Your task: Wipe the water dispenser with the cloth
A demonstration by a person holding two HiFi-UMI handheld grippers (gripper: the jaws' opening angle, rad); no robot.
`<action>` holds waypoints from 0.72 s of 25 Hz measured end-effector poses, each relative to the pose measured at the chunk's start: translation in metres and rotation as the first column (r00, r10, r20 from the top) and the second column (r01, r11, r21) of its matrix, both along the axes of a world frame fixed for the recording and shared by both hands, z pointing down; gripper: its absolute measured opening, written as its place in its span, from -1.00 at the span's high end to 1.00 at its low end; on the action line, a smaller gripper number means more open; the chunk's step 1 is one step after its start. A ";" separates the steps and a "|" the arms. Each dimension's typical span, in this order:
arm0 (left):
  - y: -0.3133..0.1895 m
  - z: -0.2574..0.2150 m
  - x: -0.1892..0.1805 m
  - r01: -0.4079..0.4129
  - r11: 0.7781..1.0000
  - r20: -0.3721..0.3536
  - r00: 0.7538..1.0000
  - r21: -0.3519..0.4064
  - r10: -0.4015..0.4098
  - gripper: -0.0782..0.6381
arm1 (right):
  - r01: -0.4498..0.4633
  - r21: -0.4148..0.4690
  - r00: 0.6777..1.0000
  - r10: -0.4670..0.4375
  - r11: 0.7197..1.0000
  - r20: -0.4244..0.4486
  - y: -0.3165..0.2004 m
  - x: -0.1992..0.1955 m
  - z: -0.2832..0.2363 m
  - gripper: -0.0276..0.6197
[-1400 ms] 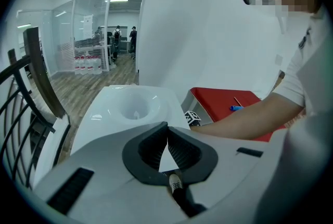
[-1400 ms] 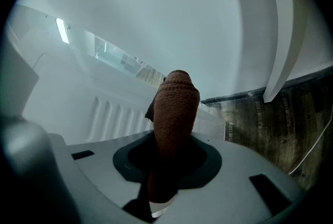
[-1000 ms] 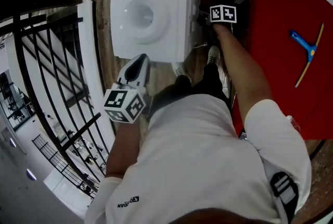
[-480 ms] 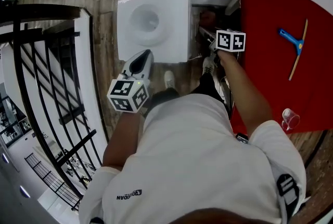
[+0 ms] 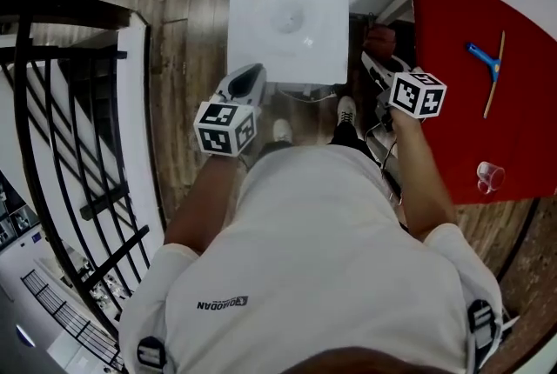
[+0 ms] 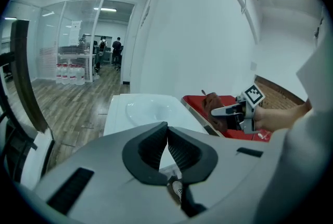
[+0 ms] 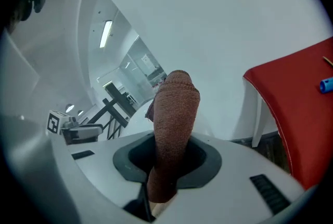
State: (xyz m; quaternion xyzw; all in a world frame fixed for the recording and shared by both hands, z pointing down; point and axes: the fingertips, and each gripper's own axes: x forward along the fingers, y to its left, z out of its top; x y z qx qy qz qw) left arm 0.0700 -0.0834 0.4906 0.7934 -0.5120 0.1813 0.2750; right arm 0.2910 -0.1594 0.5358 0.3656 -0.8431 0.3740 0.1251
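Cloth [image 7: 177, 103] looks soft and limp: your right gripper [image 7: 169, 158] clamps its bunched end; left gripper [image 6: 167, 132] is closed on nothing.

cloth [image 7: 174, 113]: rust-brown knit, bunched into an upright strip, pinched between right tool [image 7: 170, 160] jaws, free end standing past the tips | dispenser [image 5: 287, 20]: white box, square top with round dished recess, upright on floor, just ahead of left tool [image 5: 246, 83], left of right tool
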 end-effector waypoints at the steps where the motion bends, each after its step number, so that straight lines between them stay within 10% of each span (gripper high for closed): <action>1: 0.003 0.003 -0.007 0.002 1.000 -0.007 1.000 0.001 -0.002 0.78 | 0.019 0.017 1.000 -0.019 1.000 -0.002 0.008 -0.011 -0.011 0.65; 10: 0.031 0.011 -0.060 0.008 1.000 -0.050 0.999 0.029 -0.006 0.78 | 0.363 0.076 0.925 -0.349 0.929 -0.149 0.076 -0.166 -0.032 0.65; 15: 0.052 0.013 -0.092 0.030 0.999 -0.060 0.998 0.042 -0.027 0.78 | 0.504 0.081 0.838 -0.464 0.860 -0.286 0.087 -0.238 -0.028 0.65; 18: 0.066 0.014 -0.113 0.061 0.997 -0.076 0.995 0.044 -0.057 0.78 | 0.607 0.058 0.732 -0.528 0.793 -0.431 0.094 -0.271 -0.017 0.65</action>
